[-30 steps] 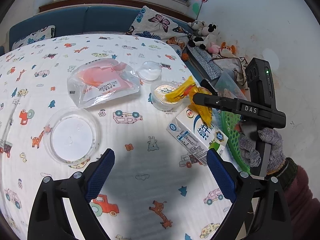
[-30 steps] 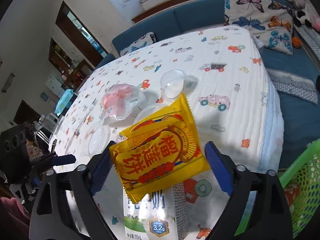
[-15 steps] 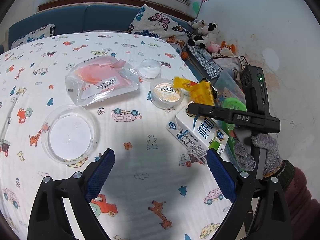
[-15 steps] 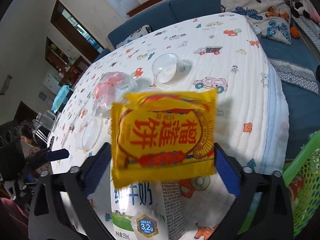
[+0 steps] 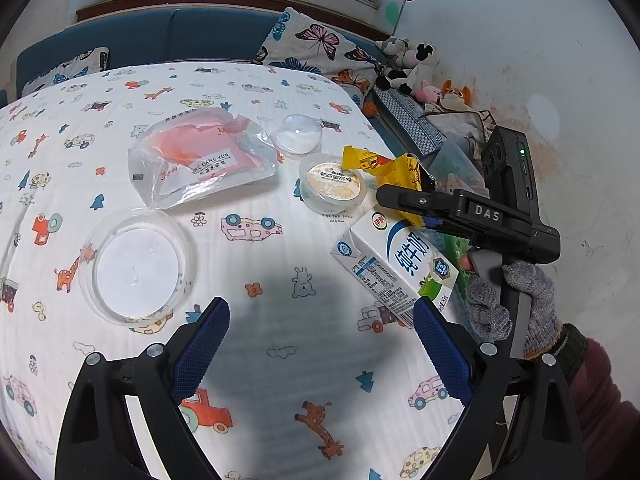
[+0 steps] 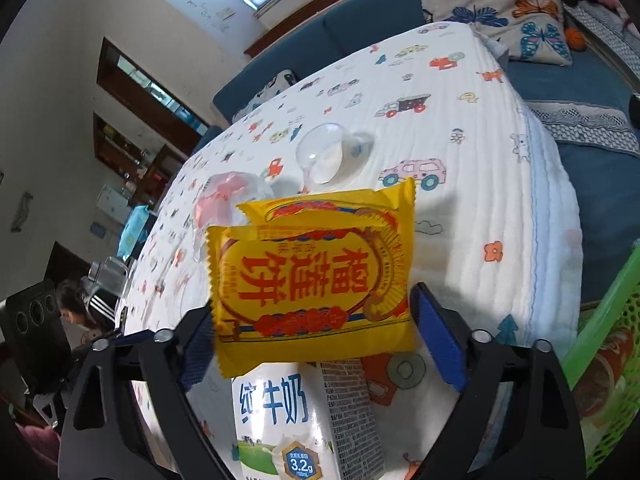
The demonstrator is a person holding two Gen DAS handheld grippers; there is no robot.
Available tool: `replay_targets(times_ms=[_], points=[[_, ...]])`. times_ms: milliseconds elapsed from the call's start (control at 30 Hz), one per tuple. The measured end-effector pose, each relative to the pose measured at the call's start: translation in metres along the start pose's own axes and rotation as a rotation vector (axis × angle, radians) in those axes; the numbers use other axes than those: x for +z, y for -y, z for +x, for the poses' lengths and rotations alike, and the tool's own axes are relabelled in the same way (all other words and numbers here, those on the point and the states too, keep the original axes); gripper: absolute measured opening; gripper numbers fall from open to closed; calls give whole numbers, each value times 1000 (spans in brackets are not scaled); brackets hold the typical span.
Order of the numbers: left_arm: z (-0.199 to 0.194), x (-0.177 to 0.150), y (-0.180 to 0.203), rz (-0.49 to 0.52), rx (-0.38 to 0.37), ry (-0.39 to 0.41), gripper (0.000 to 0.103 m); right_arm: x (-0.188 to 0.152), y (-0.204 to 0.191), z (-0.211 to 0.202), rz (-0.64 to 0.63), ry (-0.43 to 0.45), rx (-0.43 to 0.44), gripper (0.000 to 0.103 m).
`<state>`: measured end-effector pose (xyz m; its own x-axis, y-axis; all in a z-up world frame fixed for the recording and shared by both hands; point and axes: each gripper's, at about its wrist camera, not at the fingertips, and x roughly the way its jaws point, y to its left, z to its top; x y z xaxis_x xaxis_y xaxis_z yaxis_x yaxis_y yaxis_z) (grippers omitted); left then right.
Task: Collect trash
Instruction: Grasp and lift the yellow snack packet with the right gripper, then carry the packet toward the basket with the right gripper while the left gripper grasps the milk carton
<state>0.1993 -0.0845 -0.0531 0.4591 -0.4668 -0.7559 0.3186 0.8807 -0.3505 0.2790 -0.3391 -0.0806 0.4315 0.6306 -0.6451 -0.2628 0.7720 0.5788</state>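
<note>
My right gripper (image 6: pixel 316 330) is shut on a yellow snack wrapper (image 6: pixel 312 276) and holds it above the table's right edge, over a white milk carton (image 6: pixel 304 416). In the left wrist view the wrapper (image 5: pixel 384 168) sticks out past the right gripper (image 5: pixel 394 198), next to the carton (image 5: pixel 396 268). My left gripper (image 5: pixel 320 344) is open and empty above the tablecloth. On the table lie a clear bag with pink contents (image 5: pixel 200 160), a round clear lid (image 5: pixel 136 264), a small clear dome lid (image 5: pixel 298 136) and a sealed cup (image 5: pixel 332 182).
A green mesh basket (image 6: pixel 600 360) stands just off the table's right edge, holding some trash. A blue sofa (image 5: pixel 168 40) with butterfly cushions runs behind the table. Plush toys (image 5: pixel 408 68) sit by the wall at the right.
My right gripper has lifted the yellow wrapper and swung it a little, keeping it over the milk carton. The left gripper has stayed still.
</note>
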Motion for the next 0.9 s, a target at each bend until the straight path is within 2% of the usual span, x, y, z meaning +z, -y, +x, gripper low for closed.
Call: replay_targets(times_ms=[100, 300, 667, 900], points=[[2, 0, 3, 9, -4, -2, 90, -2, -2, -4, -5, 23, -3, 79], [9, 6, 13, -6, -26, -22, 90, -5, -12, -28, -20, 87, -2, 78], [39, 27, 46, -146, -39, -98, 90, -26, -1, -96, 7, 219, -56, 77], [71, 38, 65, -246, 47, -142, 90, -46, 15, -135, 42, 276, -107, 78]])
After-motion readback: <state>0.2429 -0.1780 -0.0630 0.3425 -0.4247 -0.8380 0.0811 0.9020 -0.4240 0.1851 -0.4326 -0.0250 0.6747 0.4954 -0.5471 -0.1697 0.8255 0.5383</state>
